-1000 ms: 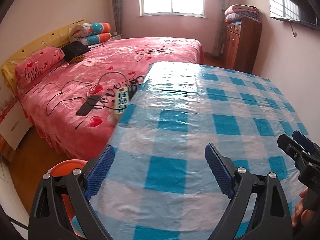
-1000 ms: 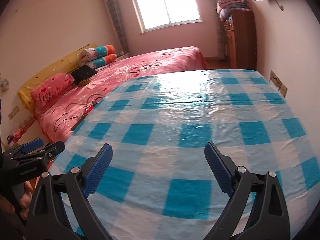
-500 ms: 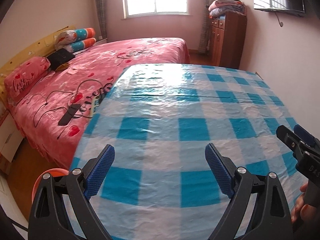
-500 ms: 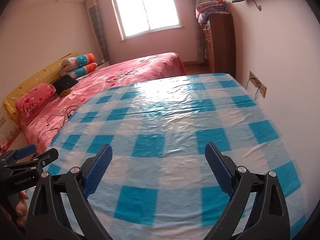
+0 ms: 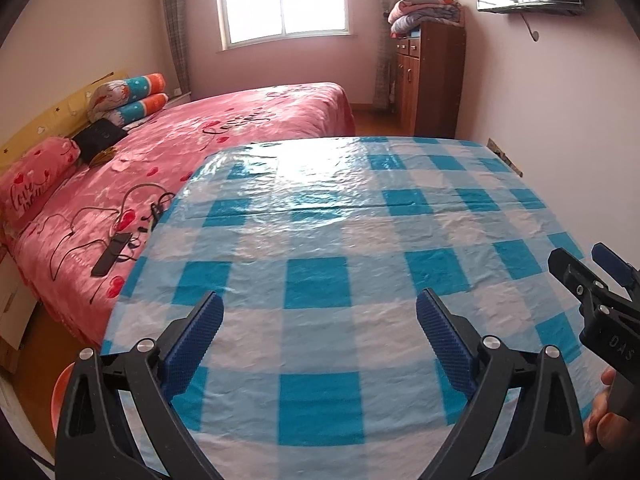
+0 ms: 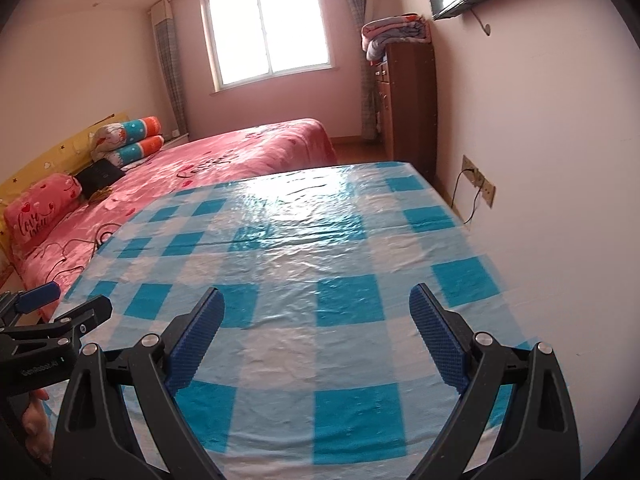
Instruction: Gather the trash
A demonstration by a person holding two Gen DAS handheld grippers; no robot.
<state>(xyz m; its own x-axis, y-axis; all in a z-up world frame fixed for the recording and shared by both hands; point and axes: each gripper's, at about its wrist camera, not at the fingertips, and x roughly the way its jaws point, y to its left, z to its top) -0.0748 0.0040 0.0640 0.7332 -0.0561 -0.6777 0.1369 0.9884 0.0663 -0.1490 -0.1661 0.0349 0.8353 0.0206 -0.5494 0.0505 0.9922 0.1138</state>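
Over a table (image 5: 320,264) in glossy blue-and-white check, no trash shows. The left gripper (image 5: 320,332), its jaws just widened, and the right gripper (image 6: 316,328) both gape wide, empty and touching nothing. Beyond lies a pink bed (image 5: 240,128).

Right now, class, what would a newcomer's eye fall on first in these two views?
The blue-and-white checked tablecloth fills the foreground, under both open grippers. Left of it lies the pink bed with dark cables and a black device. A bright window glows on the far wall.
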